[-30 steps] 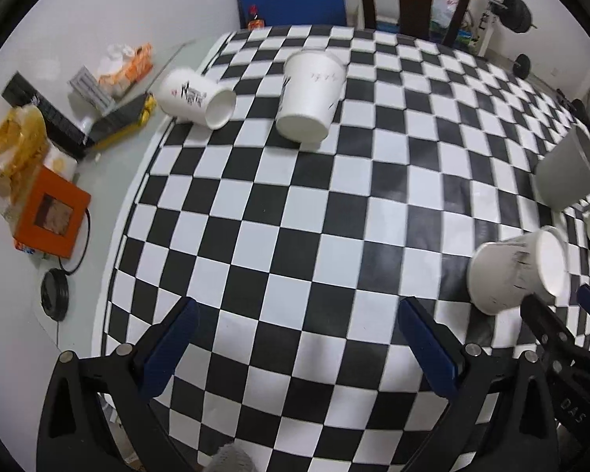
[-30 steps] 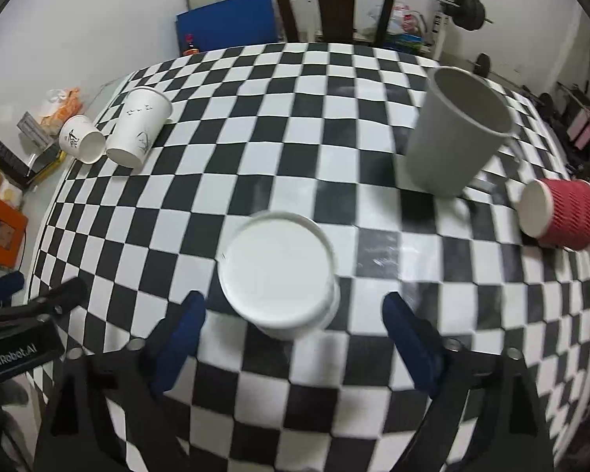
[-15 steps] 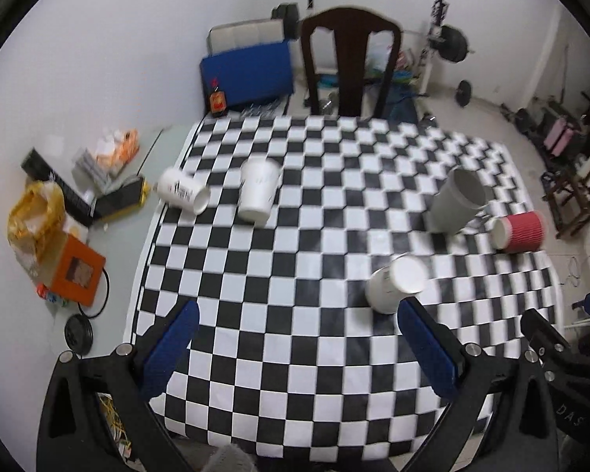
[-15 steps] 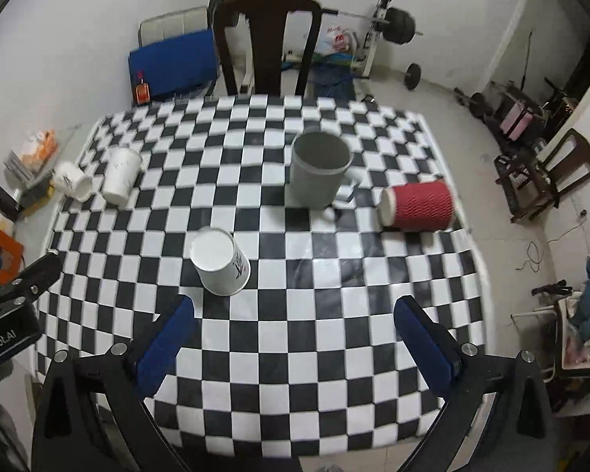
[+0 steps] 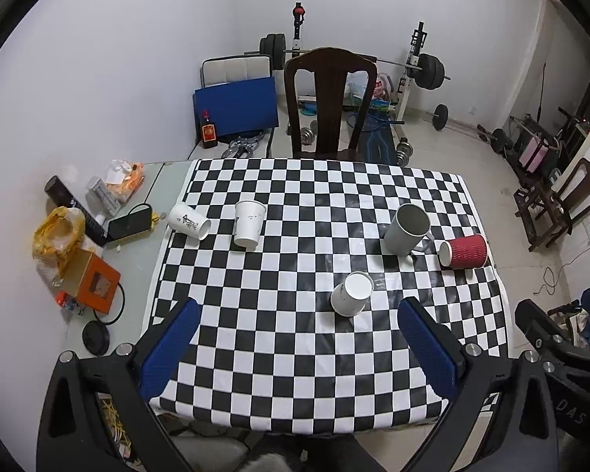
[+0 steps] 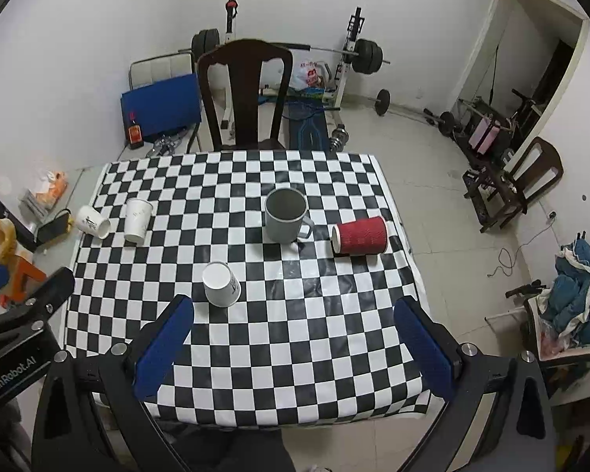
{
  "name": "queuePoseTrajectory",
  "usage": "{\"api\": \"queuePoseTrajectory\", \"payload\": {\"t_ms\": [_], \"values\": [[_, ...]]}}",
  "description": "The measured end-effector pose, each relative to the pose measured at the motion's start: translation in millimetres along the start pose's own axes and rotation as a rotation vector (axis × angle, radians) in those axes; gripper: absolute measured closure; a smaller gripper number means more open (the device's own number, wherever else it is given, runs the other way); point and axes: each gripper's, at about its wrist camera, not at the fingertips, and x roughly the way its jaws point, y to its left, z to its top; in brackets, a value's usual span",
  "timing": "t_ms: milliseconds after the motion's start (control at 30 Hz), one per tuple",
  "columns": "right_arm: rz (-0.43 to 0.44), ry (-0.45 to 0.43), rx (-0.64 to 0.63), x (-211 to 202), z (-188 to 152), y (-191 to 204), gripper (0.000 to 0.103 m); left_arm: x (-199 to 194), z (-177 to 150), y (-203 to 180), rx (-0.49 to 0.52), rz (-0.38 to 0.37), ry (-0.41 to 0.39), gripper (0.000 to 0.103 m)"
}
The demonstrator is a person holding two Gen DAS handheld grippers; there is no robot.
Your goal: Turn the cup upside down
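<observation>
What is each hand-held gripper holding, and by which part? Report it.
Nothing. The left hand-held gripper and right hand-held gripper are both open and empty, high above the checkered table.

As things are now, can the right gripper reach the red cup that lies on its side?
Probably yes. The right gripper is open, empty and raised above the table's near edge. The red cup lies near the right edge; the grey mug stands beside it, apart, so the way seems free.

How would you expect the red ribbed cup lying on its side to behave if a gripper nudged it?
The red ribbed cup lies on its side, so it would probably roll, curving since it tapers slightly. It sits near the checkered table's edge, so it might drop off. It looks like light paper and would likely dent under a firm squeeze.
</observation>
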Motion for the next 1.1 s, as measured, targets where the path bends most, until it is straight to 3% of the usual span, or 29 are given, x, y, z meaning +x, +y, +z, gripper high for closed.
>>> {"api": "queuePoseTrajectory", "payload": {"t_ms": [233,467,733,1100], "values": [[0.009,-0.023,-0.004,-32.0,0.1,-0.7,0.000,-27.3,-0.6,1.5,0.008,0.012,-0.021,0.000],[0.031,-0.020,-0.009,-48.1,-0.6,2.5,0.000,-37.8,-3.7,3.4,0.003,-0.003,0.014,0.000],[0.034,0.008,-0.010,-49.3,-5.6,4.9,0.000,-37.1,-11.0,8.4,0.006,-0.001,0.075,0.000],[0.040,0.030,-0.015,-47.0,-8.9,5.7,0.000,-37.6,-13.5,9.3,0.010,0.009,0.072,0.000]]}}
